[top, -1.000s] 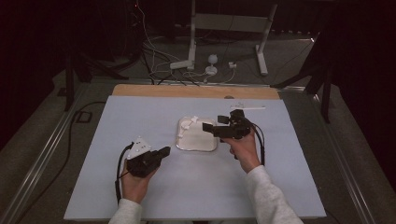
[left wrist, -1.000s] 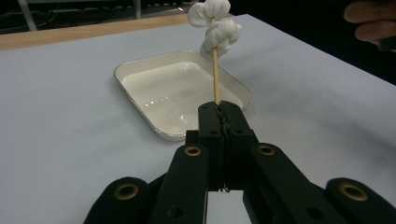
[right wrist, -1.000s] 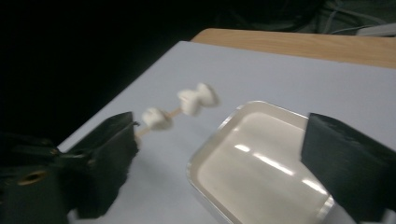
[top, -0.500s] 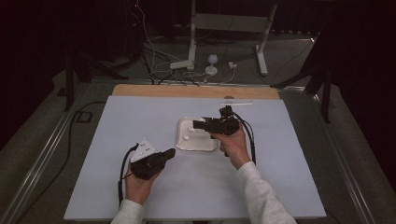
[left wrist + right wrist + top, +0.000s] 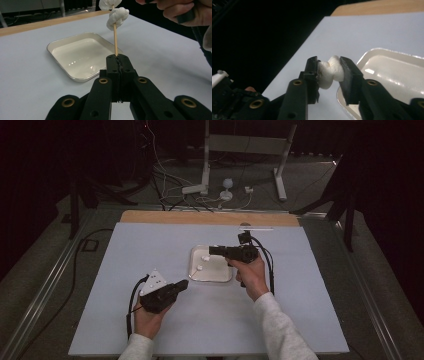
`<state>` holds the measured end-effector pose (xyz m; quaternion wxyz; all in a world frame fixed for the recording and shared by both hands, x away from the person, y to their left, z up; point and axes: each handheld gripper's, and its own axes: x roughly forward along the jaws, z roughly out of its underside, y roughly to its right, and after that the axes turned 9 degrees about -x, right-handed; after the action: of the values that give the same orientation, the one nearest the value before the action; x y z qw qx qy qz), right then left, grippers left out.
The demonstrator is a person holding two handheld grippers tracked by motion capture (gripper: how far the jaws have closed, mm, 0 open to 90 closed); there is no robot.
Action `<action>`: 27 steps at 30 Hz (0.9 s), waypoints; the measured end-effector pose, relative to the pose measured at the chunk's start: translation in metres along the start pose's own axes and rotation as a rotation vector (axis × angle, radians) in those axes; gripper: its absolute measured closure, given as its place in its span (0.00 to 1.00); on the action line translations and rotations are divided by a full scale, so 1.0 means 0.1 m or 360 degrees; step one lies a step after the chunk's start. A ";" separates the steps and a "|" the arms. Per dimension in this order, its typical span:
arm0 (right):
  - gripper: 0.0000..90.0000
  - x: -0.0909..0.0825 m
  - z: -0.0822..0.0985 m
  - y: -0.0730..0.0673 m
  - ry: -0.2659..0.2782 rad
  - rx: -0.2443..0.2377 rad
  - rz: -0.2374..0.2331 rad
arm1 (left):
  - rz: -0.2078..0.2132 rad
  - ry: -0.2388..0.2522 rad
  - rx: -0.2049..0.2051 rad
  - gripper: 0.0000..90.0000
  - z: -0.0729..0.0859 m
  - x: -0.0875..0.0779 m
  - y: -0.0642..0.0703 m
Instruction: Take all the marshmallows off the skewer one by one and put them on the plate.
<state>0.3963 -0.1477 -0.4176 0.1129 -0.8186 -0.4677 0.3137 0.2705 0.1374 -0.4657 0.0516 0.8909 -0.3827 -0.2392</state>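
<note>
My left gripper (image 5: 184,283) (image 5: 117,58) is shut on the lower end of a thin wooden skewer (image 5: 115,40), which stands up over the near edge of the tray. A white marshmallow (image 5: 117,17) (image 5: 199,268) is threaded on the skewer, and a second one (image 5: 108,3) sits just above it, cut off by the frame. My right gripper (image 5: 212,251) (image 5: 329,67) is above the tray, shut on a white marshmallow (image 5: 329,72) (image 5: 205,257) near the skewer's top. Whether that piece is on the stick cannot be told.
A shallow cream tray (image 5: 215,272) (image 5: 60,43) (image 5: 392,72) lies in the middle of a pale blue table cover (image 5: 300,310). A wooden strip (image 5: 165,216) runs along the far edge. Stands and cables (image 5: 220,195) are on the floor beyond.
My right gripper has moved left and toward me, from the tray's right side to over the tray at the skewer's top. My left gripper has shifted slightly right with the skewer.
</note>
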 end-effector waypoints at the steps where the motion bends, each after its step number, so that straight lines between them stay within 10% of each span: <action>1: 0.81 -0.03 -0.02 -0.01 0.0026 -0.0020 -0.0004 | 0.0013 0.0007 -0.0002 1.00 -0.01 -0.02 -0.01; 19: 0.88 -0.15 -0.06 -0.12 0.0186 -0.0113 0.0220 | -0.0077 -0.0061 0.0078 1.00 0.02 -0.05 -0.02; 20: 0.88 -0.37 -0.12 0.00 0.0378 -0.0009 0.0261 | -0.0063 -0.0048 0.0018 1.00 0.06 -0.08 -0.07; 22: 0.88 -0.56 -0.21 0.07 0.0367 -0.0056 0.0279 | -0.0036 0.0017 -0.0093 1.00 0.08 -0.13 -0.15; 27: 0.87 -0.62 -0.24 0.04 0.0287 -0.0163 0.0323 | -0.0055 0.0054 -0.0082 1.00 0.01 -0.14 -0.13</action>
<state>0.3907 -0.1992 -0.3755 0.0802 -0.8912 -0.3860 0.2244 0.2703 0.1570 -0.4650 0.0767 0.8996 -0.3601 -0.2348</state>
